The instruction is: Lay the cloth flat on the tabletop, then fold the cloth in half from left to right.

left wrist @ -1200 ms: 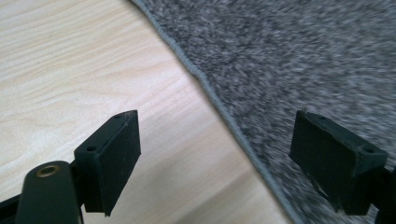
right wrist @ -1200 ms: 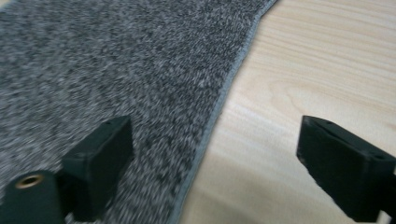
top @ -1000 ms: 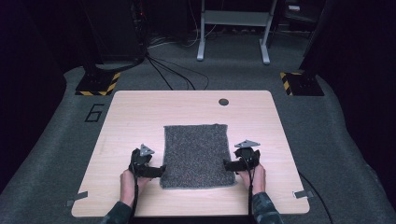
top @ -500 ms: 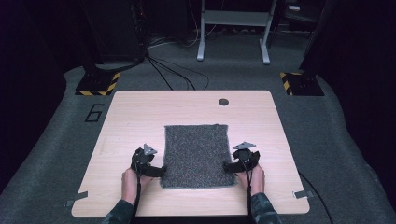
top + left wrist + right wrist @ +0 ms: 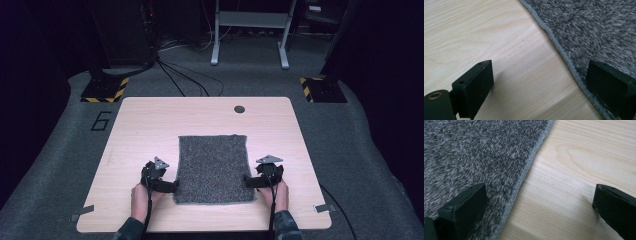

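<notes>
1. The grey cloth [image 5: 212, 169] lay flat on the wooden table [image 5: 150, 125], squarely in front of the person, its long axis running from 6 to 12 o'clock in the high view, its near hem close to the table's near edge.

2. The left gripper [image 5: 170, 185] sat at the cloth's 8 o'clock corner region, pointing toward 3 o'clock. In the left gripper view its jaws stood wide apart – they had just been opening – with one jaw over bare wood and the other resting on the pile, the stitched hem [image 5: 564, 56] running between them. Nothing was pinched.

3. The right gripper [image 5: 248, 181] mirrored it at the cloth's 4 o'clock side, pointing toward 9 o'clock. Its jaws were spread too: one over the fuzzy cloth [image 5: 474, 152], one over the table [image 5: 579, 165], the hem [image 5: 524, 172] between them. No grip there either.

4. So both tools straddled opposite long edges, low down near the near hem – each equally close to its own side, neither favoured.

5. The relation that mattered, as I judged it: the cloth lay inward of each gripper, toward the centre line, and each hem ran crosswise through the open gap. A close on the edge would seem to need one jaw working under the hem, since the cloth lay flush on the wood.

6. The round grommet hole [image 5: 239, 108] sat well beyond the far hem at 12 o'clock, apart from everything.
</notes>
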Available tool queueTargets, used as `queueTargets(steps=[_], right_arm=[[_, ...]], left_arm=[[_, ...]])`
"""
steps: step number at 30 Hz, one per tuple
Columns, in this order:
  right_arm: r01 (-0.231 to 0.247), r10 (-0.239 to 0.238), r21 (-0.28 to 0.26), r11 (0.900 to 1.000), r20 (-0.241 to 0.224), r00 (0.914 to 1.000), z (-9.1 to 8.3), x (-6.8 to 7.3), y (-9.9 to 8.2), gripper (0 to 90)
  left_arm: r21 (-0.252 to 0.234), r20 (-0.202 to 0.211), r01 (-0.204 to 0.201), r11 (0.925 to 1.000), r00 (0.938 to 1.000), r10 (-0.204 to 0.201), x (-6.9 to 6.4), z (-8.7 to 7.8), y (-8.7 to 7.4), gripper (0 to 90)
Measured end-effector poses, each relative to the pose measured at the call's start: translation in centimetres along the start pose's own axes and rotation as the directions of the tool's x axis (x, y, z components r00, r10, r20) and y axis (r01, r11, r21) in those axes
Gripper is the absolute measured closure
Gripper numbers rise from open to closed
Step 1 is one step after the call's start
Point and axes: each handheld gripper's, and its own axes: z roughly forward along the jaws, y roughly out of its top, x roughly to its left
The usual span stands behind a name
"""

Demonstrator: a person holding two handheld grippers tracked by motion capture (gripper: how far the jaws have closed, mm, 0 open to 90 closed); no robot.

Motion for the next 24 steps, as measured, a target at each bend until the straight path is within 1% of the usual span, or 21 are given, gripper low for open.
queueTargets(steps=[1, 3, 4, 5, 7, 9, 11, 12, 13, 14, 15, 16, 17, 18, 19, 20, 21, 22, 23, 24], right_arm=[[-0.002, 0.002, 0.0, 1.0, 0.002, 1.0, 0.0, 0.0, 0.0, 0.0], [-0.003, 0.003, -0.006, 1.0, 0.0, 1.0, 0.0, 0.0, -0.1, 0.0], [-0.007, 0.007, -0.003, 1.0, 0.003, 1.0, -0.1, 0.1, -0.1, 0.0], [0.0, 0.0, -0.002, 1.0, 0.002, 1.0, -0.1, 0.1, -0.1, 0.0], [-0.003, 0.003, -0.01, 0.9999, 0.008, 1.0, -0.1, 0.2, -0.2, 0.1], [-0.008, 0.008, -0.014, 0.9999, 0.009, 0.9999, -0.2, 0.2, -0.3, 0.1], [-0.005, 0.005, -0.009, 0.9999, 0.005, 1.0, -0.2, 0.2, -0.3, 0.0], [-0.004, 0.004, -0.007, 1.0, -0.002, 1.0, -0.2, 0.1, -0.3, 0.0], [-0.004, 0.004, -0.007, 1.0, -0.002, 1.0, -0.2, 0.1, -0.3, 0.0], [0.007, -0.007, -0.007, 0.9999, -0.018, 0.9998, -0.3, 0.0, -0.3, 0.0], [0.007, -0.007, -0.016, 0.9998, -0.026, 0.9996, -0.4, -0.2, -0.3, 0.0], [-0.004, 0.003, -0.02, 0.9998, -0.03, 0.9995, -0.5, -0.3, -0.3, 0.0], [-0.004, 0.003, -0.02, 0.9998, -0.03, 0.9995, -0.5, -0.3, -0.3, 0.0], [-0.022, 0.021, -0.038, 0.999, -0.028, 0.9994, -1.0, -0.4, -0.3, 0.0], [-0.029, 0.028, -0.046, 0.9985, -0.03, 0.9992, -1.5, -0.3, -0.2, 0.0], [-0.018, 0.016, -0.056, 0.9983, -0.033, 0.9993, -2.0, -0.3, 0.0, 0.2], [-0.019, 0.017, -0.063, 0.9978, -0.038, 0.9991, -2.4, 0.0, 0.3, 0.3], [-0.019, 0.017, -0.063, 0.9978, -0.038, 0.9991, -2.4, 0.0, 0.3, 0.3], [0.0, -0.004, -0.073, 0.9974, -0.049, 0.9988, -3.2, 0.7, 0.9, 1.0], [0.015, -0.02, -0.079, 0.9967, -0.065, 0.9977, -3.5, 1.1, 1.1, 1.3]], left_arm=[[0.002, -0.004, -0.004, 1.0, 1.0, 0.004, 0.0, 0.0, 0.0, 7.7], [0.01, 0.006, -0.009, 0.9999, 0.9999, 0.009, 0.2, 0.0, 0.0, 7.6], [0.006, 0.01, -0.005, 1.0, 0.9999, 0.005, 0.3, 0.0, -0.1, 7.6], [-0.002, 0.009, 0.0, 1.0, 1.0, 0.0, 0.3, 0.0, -0.2, 7.5], [-0.002, 0.007, 0.004, 1.0, 1.0, -0.004, 0.2, 0.0, -0.2, 7.6], [0.0, 0.003, -0.003, 1.0, 1.0, 0.003, 0.2, 0.0, -0.1, 7.6], [0.001, -0.004, -0.009, 1.0, 0.9999, 0.009, 0.1, -0.1, 0.0, 7.3], [0.0, 0.006, 0.0, 1.0, 1.0, 0.0, 0.2, -0.2, 0.1, 6.5], [0.0, 0.006, 0.0, 1.0, 1.0, 0.0, 0.2, -0.2, 0.1, 5.6], [-0.015, 0.019, 0.009, 0.9998, 0.9998, -0.009, 0.5, -0.7, 0.5, 5.4], [-0.015, 0.019, 0.009, 0.9998, 0.9998, -0.009, 0.5, -0.7, 0.5, 5.4], [-0.021, 0.021, 0.009, 0.9997, 0.9997, -0.008, 0.6, -0.9, 0.7, 5.5], [-0.03, 0.02, 0.005, 0.9995, 0.9998, -0.004, 0.8, -1.3, 1.0, 5.5], [-0.047, 0.023, 0.008, 0.9988, 0.9997, -0.007, 1.4, -1.6, 1.4, 6.0], [-0.047, 0.023, 0.008, 0.9988, 0.9997, -0.007, 1.4, -1.6, 1.4, 5.9], [-0.056, 0.023, 0.021, 0.9982, 0.9995, -0.02, 2.1, -1.7, 1.7, 6.0], [-0.056, 0.023, 0.021, 0.9982, 0.9995, -0.02, 2.1, -1.7, 1.7, 5.3], [-0.057, 0.031, 0.033, 0.9978, 0.999, -0.032, 2.4, -1.5, 1.9, 5.3], [-0.049, 0.045, 0.044, 0.9978, 0.9981, -0.041, 2.8, -1.5, 2.1, 3.8], [-0.065, 0.039, 0.058, 0.9962, 0.9977, -0.056, 3.1, -1.3, 2.2, 3.3]])
